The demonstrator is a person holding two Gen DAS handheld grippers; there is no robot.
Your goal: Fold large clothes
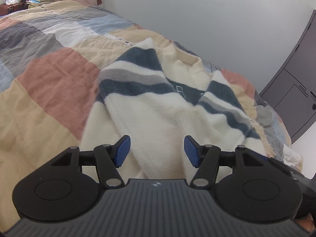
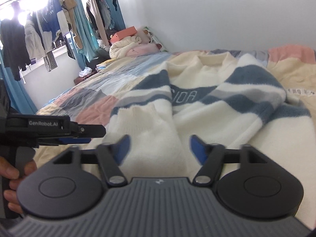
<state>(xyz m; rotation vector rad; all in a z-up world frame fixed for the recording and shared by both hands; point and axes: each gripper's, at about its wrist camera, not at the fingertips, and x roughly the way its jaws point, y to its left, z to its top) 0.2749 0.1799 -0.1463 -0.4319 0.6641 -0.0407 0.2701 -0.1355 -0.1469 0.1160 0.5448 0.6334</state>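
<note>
A fluffy cream sweater with navy and grey stripes lies spread on the bed, both sleeves laid in over its body. In the left wrist view my left gripper hovers over the sweater's plain lower part, its blue pads well apart and nothing between them. The right wrist view shows the same sweater with a sleeve cuff lying toward me. My right gripper stands open just above that sleeve, its blurred jaws gripping nothing. The left gripper appears side-on at the left, held by a hand.
A patchwork quilt covers the bed. Pillows and a cream plush heap sit at the far end beside a stack of books. A grey cabinet stands right of the bed. Clothes hang by the window.
</note>
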